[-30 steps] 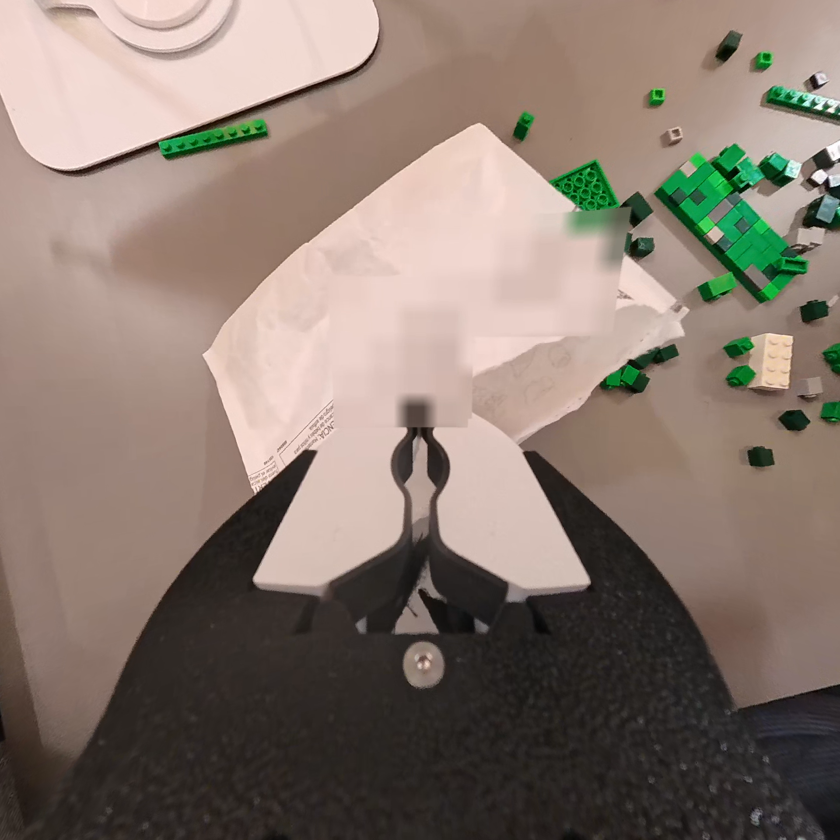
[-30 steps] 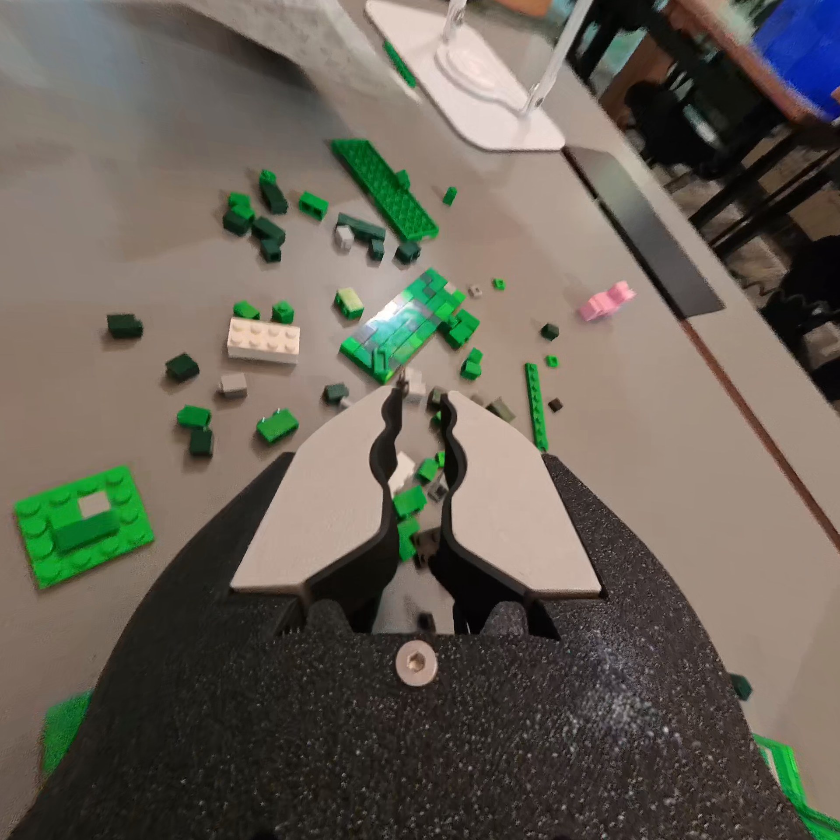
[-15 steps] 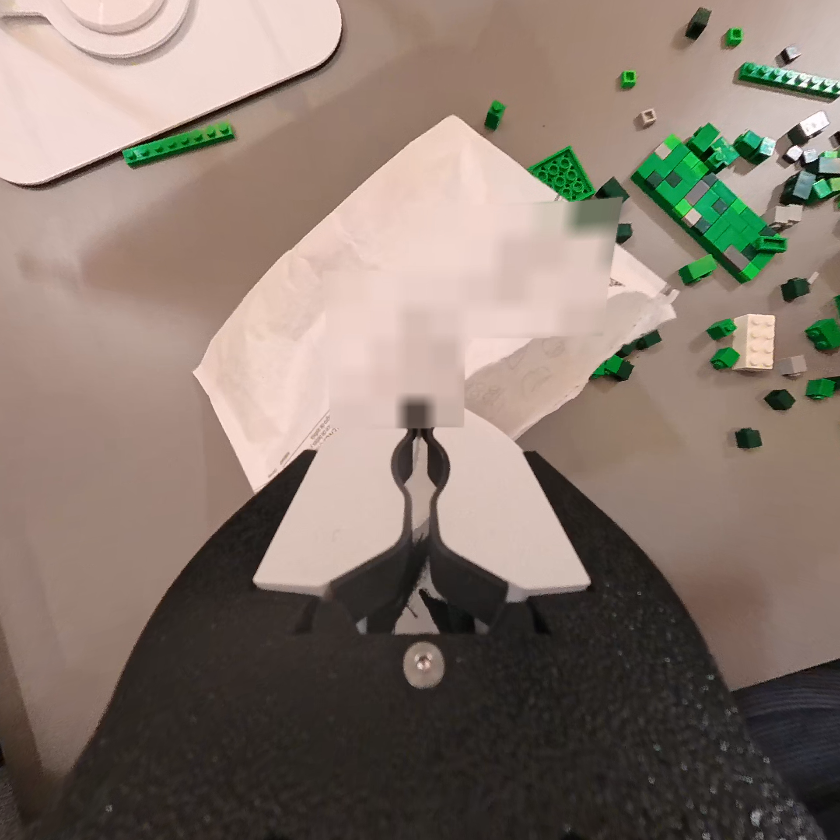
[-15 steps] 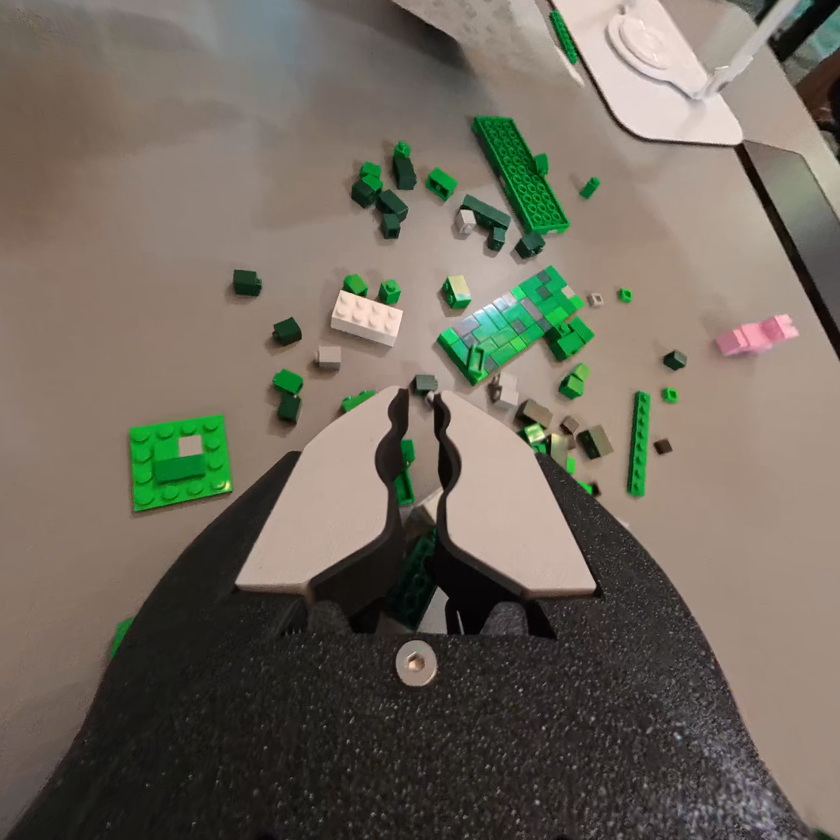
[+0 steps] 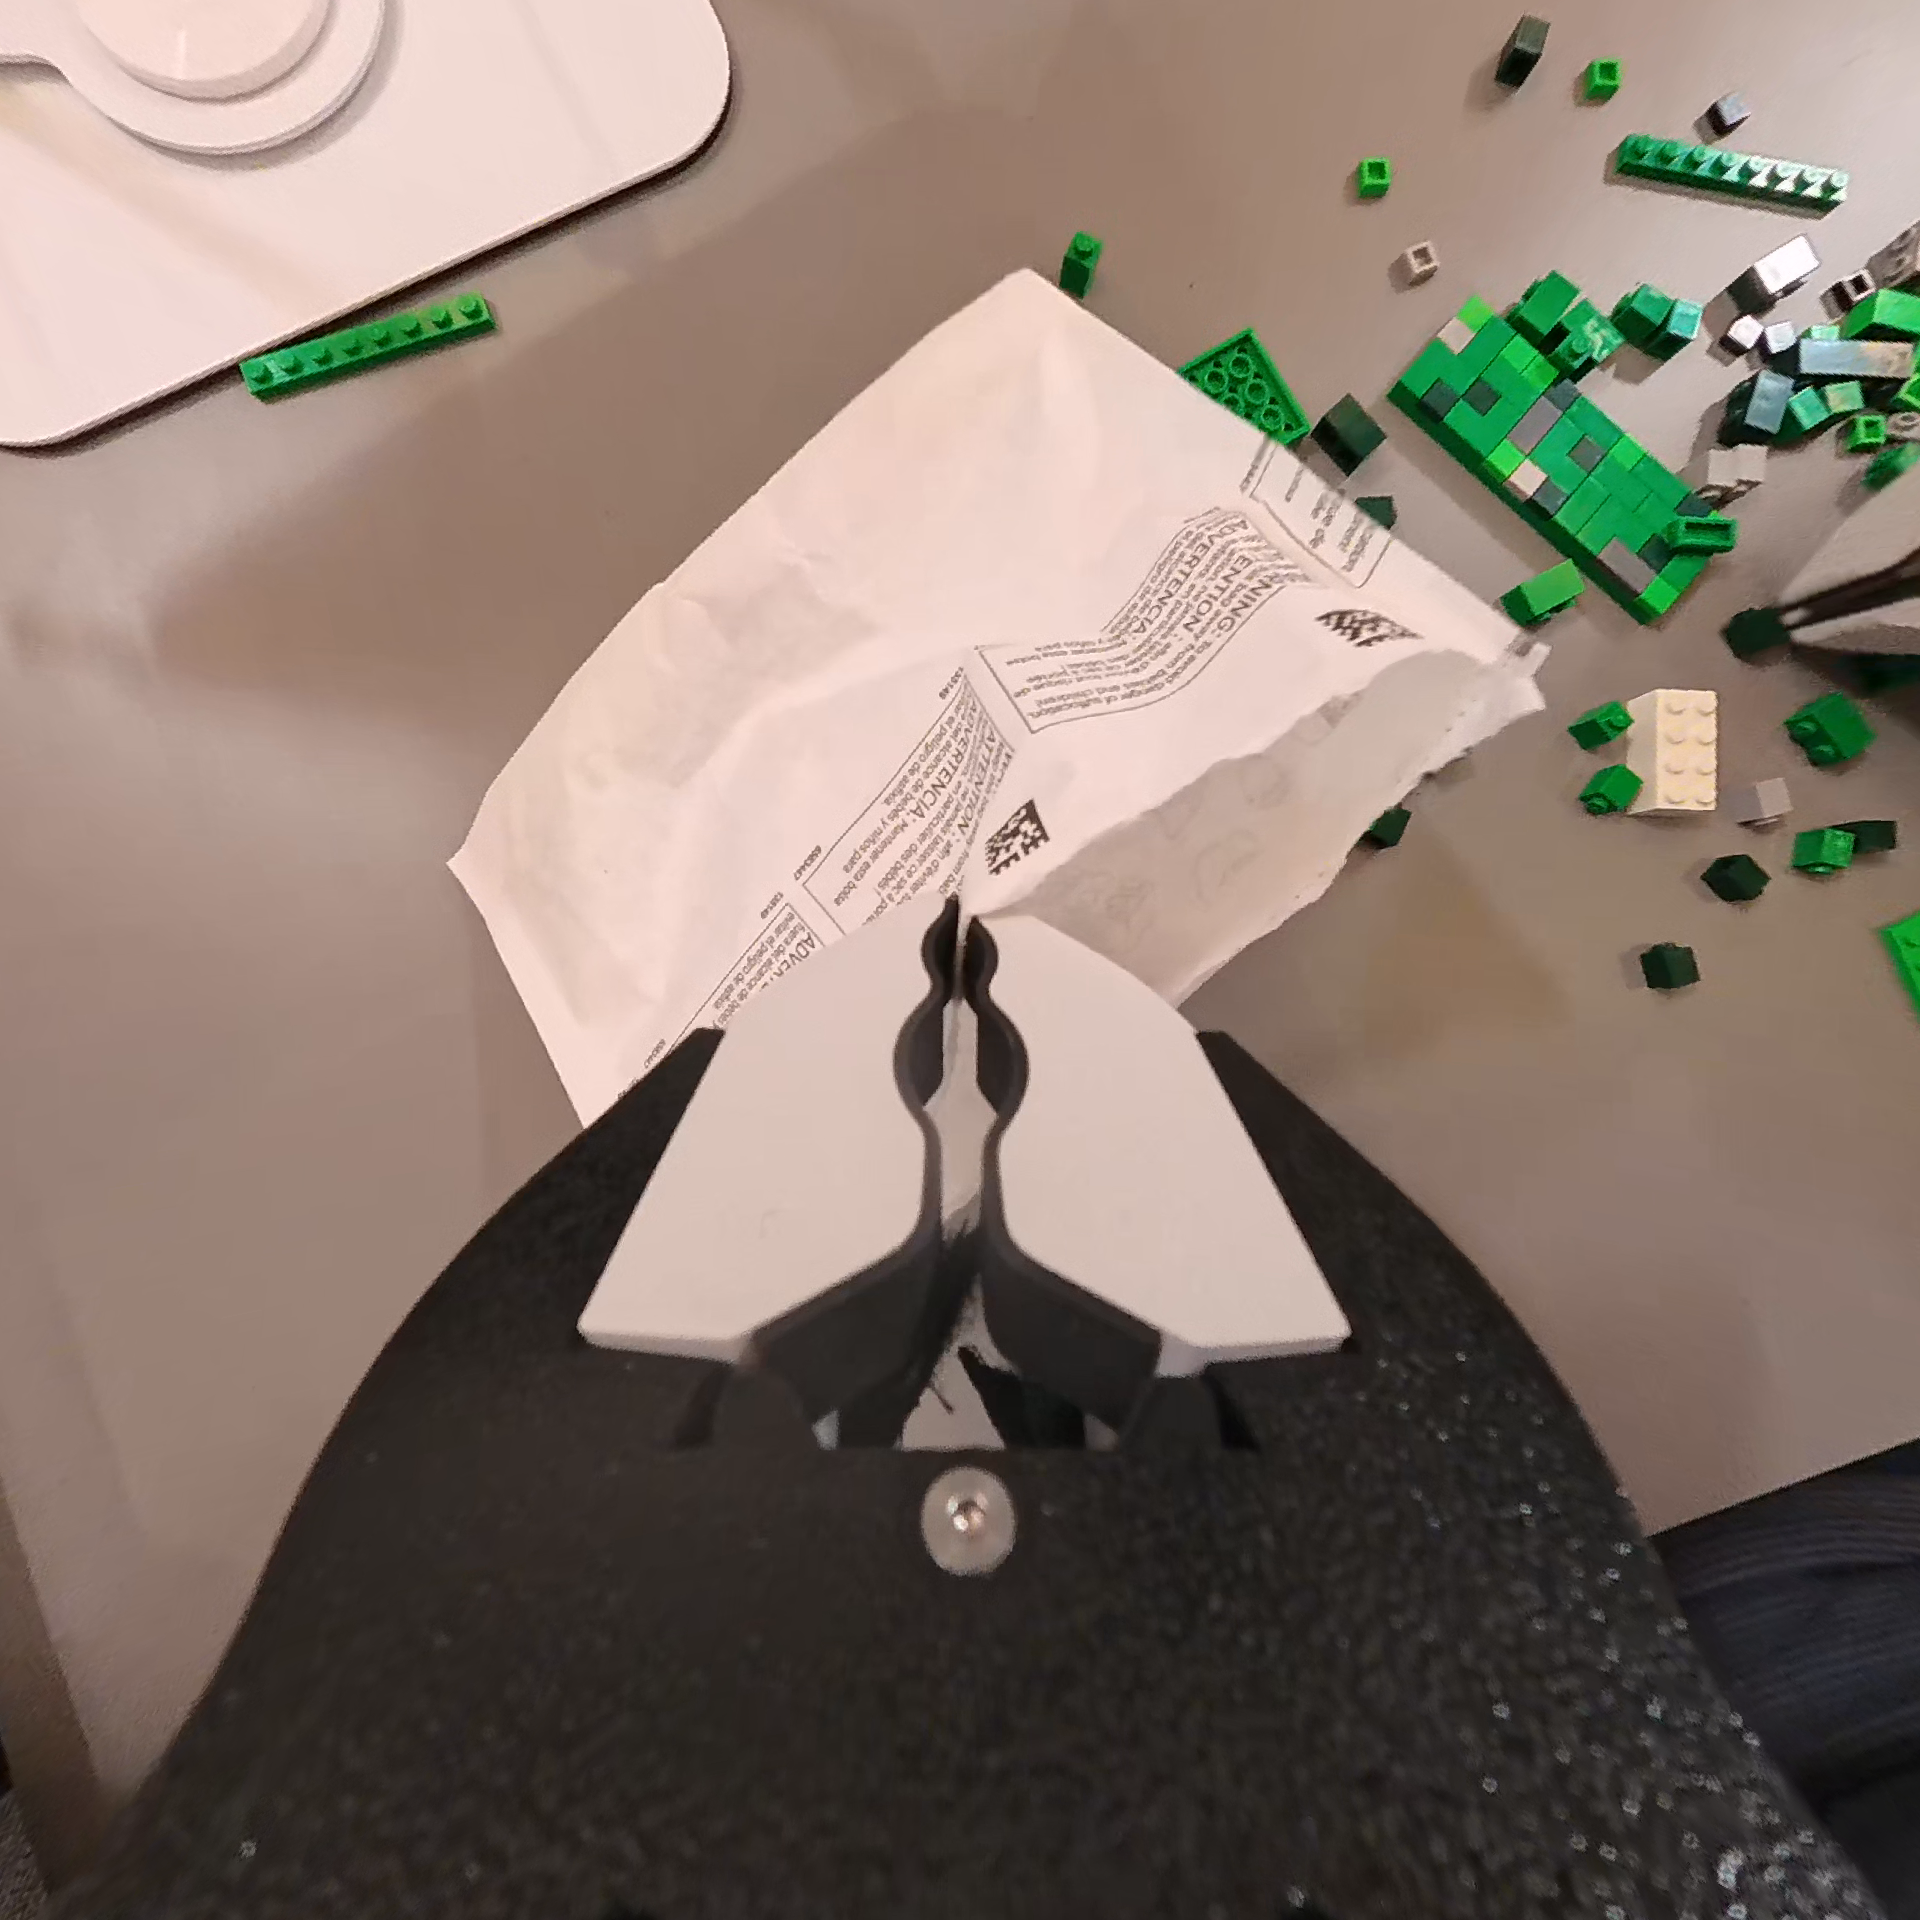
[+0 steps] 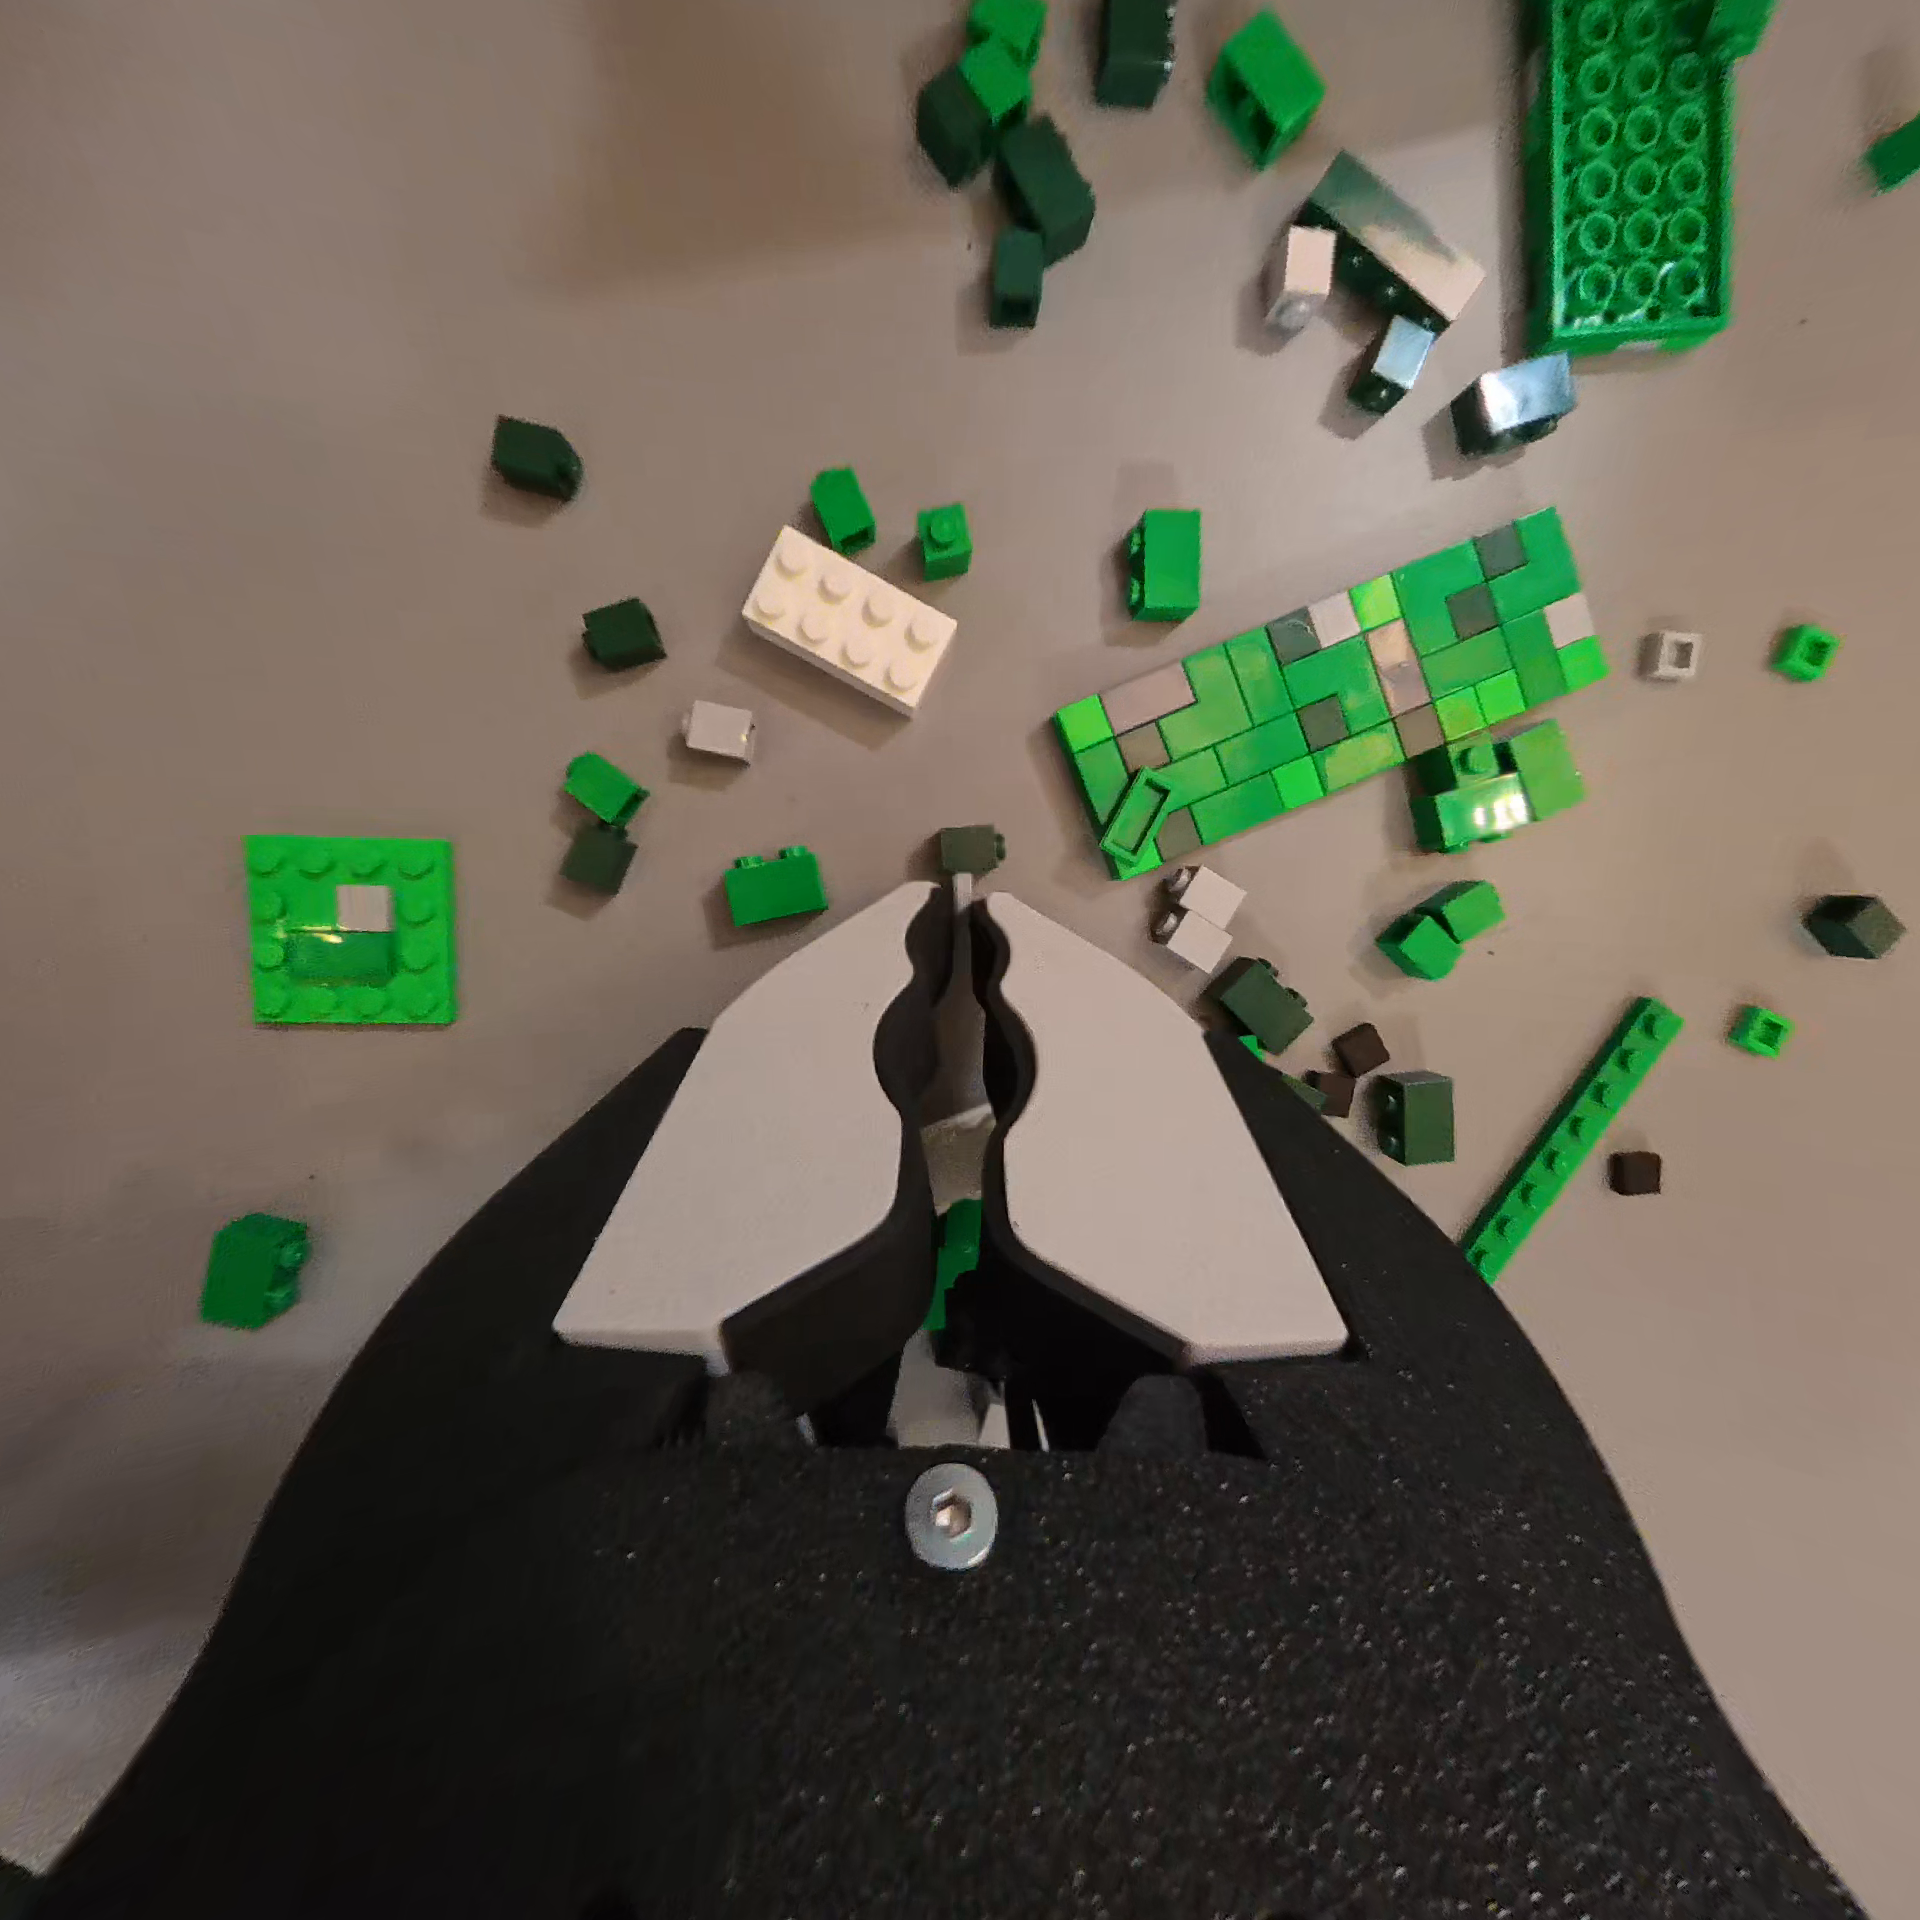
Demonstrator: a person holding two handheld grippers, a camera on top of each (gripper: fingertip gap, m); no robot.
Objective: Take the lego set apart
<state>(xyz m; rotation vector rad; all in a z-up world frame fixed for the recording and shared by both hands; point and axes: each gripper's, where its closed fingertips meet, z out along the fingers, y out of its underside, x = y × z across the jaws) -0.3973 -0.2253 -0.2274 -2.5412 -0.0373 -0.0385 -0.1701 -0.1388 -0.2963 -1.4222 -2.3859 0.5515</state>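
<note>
Left gripper (image 5: 961,920) fingers were clamped on paper bag (image 5: 935,665); right gripper (image 6: 964,896) fingers nearly pressed together, nothing held. Tiled plate (image 6: 1330,691) lay right of white brick (image 6: 849,620): judged stiff, light, slippery; edges best gripped.

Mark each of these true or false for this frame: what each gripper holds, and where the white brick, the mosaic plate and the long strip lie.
1. The left gripper is shut on the white paper bag. True.
2. The right gripper is wide open above the table. False: its jaws are nearly closed, and I cannot tell whether they grip anything.
3. The white brick is stacked on the green mosaic plate. False: it lies apart on the table.
4. A long green strip lies beside the white base. True.
</note>
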